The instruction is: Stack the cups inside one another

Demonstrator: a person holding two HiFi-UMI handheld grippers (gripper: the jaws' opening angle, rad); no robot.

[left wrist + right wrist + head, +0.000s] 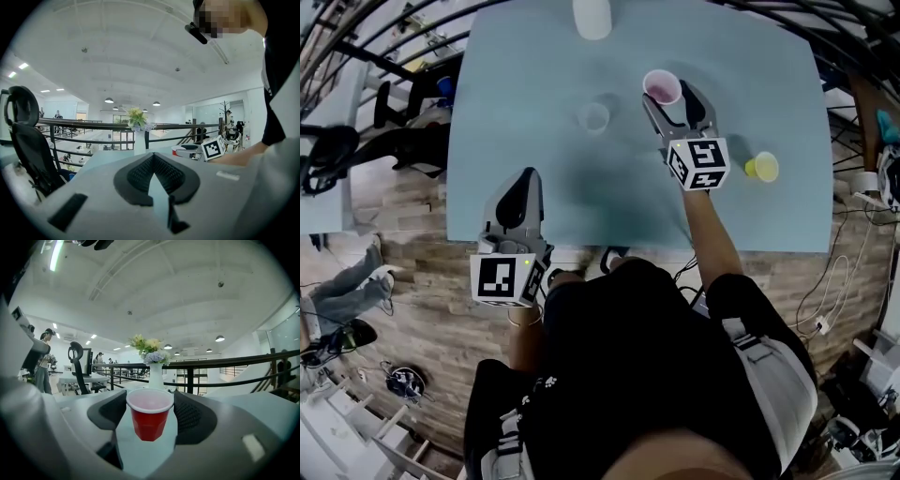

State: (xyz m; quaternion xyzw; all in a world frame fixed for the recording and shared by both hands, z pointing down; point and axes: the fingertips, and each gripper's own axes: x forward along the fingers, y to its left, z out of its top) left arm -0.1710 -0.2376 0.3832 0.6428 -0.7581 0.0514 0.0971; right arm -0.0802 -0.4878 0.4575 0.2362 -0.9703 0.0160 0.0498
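Pale-blue table (750, 216) below, red cup (150, 420) pinched upright between right claw (150, 404) pads (left claw (152, 158) pressed together, well apart)

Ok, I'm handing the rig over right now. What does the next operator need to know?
Left tongs: shut, empty, over the near edge of the table.
Right tongs: closed on the red cup, which is upright, gripped near its rim and apparently lifted.
Clear cup: mid-table, left of the red one.
Yellow cup: on the table, right of the right hand.
Done: red cup picked up; nothing nested yet.
Left: nest all three cups, probably starting with the red into the clear.
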